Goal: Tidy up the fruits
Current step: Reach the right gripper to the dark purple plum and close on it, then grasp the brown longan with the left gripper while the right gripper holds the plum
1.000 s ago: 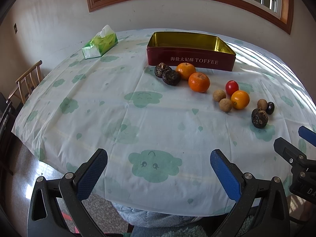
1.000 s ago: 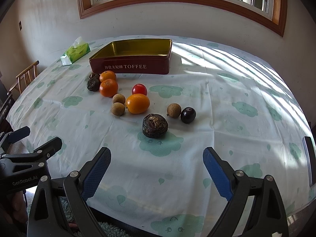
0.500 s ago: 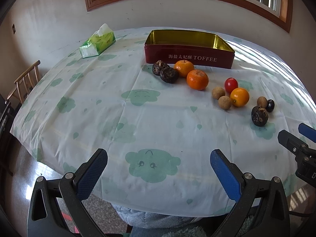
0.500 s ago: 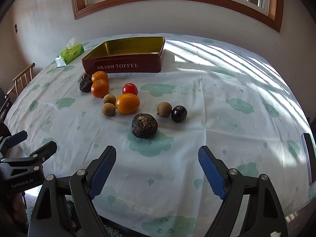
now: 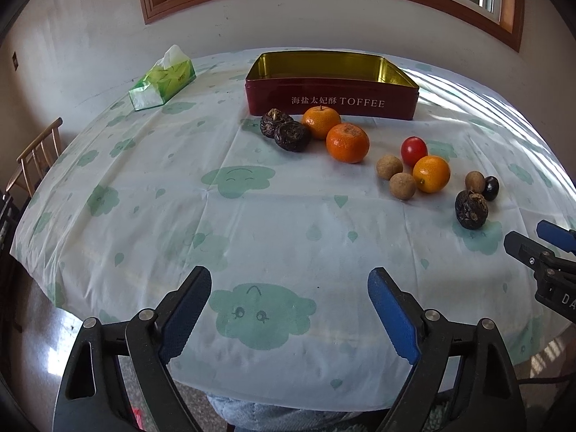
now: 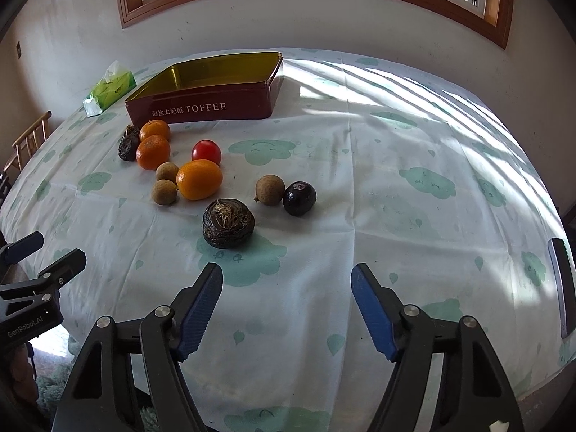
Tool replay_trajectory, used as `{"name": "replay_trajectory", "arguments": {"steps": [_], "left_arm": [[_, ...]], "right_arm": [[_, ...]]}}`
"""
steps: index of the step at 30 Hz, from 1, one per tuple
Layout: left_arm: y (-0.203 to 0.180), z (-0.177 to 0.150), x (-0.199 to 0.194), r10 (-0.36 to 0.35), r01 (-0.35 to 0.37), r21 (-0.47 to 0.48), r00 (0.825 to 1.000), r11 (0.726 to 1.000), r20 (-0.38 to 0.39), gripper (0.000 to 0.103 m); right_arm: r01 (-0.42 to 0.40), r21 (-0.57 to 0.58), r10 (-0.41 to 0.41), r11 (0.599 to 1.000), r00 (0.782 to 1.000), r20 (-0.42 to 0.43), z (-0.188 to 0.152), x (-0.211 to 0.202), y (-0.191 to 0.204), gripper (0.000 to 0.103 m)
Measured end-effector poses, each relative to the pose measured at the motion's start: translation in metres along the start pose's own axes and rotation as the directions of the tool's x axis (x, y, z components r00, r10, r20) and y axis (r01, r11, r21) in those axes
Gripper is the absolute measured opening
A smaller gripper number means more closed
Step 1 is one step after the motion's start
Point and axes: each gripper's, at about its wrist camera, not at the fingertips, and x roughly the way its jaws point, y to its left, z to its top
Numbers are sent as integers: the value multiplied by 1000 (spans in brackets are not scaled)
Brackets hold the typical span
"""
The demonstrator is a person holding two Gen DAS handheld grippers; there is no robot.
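Note:
A red toffee tin (image 5: 333, 99) (image 6: 216, 106) stands open and empty at the back of the table. In front of it lie several fruits: two mandarins (image 5: 347, 143) (image 6: 153, 151), a yellow-orange citrus (image 5: 431, 173) (image 6: 199, 179), a red tomato (image 5: 414, 150) (image 6: 206, 151), brown longans (image 5: 402, 185) (image 6: 269, 189), dark wrinkled fruits (image 5: 291, 136) (image 6: 228, 222) and a dark plum (image 5: 491, 188) (image 6: 299, 198). My left gripper (image 5: 289, 309) is open and empty above the near table edge. My right gripper (image 6: 287, 306) is open and empty, just short of the nearest dark wrinkled fruit.
A green tissue pack (image 5: 162, 78) (image 6: 109, 88) lies at the back left. A wooden chair (image 5: 36, 153) stands left of the table. A phone (image 6: 561, 284) lies near the right edge. The round table has a cloud-print cloth (image 5: 237, 180).
Both grippers have moved forward over the table toward the fruits, the right one more. Their jaws stay open. The fruits have not moved.

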Motion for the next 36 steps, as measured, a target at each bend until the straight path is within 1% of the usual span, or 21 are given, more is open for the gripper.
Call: {"name": "replay_trajectory", "arguments": {"steps": [3,6,9,10,11,13,18,23,25,28,31,36], "left_arm": [[-3,3,6,-20,20,12,1000,1000,-11,84],[-6,7,12,-36,36,25,999,999,-20,80],[-8,10,18,-47,48,29,999,998,-26,78],[-8,12,20,-47,48,31,998,998,-31,78],[-9,13,22,-51,52,33,998,998,-34,78],[-11,16,26,-56,57,37,998,998,-40,76],[-18,24,34,-77,79,38,996,996,-47,75],[-27,31,41,-96,99,49,994,994,-53,74],[-31,33,42,-102,105,54,993,993,-53,74],[-35,37,45,-109,113,62,992,992,-56,74],[-40,41,48,-120,124,63,991,990,-61,74],[-46,44,51,-139,143,71,989,987,-60,74]], "right_arm": [[5,0,-5,1000,1000,-13,2,7,-4,67],[4,1,-4,1000,1000,-20,4,14,-9,66],[8,-5,-8,1000,1000,-19,9,21,-13,65],[10,-9,-10,1000,1000,-21,11,24,-14,64],[10,-13,-10,1000,1000,-24,13,27,-15,58],[5,-18,-5,1000,1000,-27,17,33,-16,54],[2,-44,-3,999,1000,-18,28,44,-18,53],[-17,-58,17,998,1000,-10,39,52,-18,43],[-26,-57,26,998,1000,-9,42,54,-18,41],[-37,-66,36,997,999,-3,44,56,-15,35],[-39,-68,39,997,999,3,45,56,-14,25],[-51,-43,51,998,999,3,41,53,-20,25]]}}
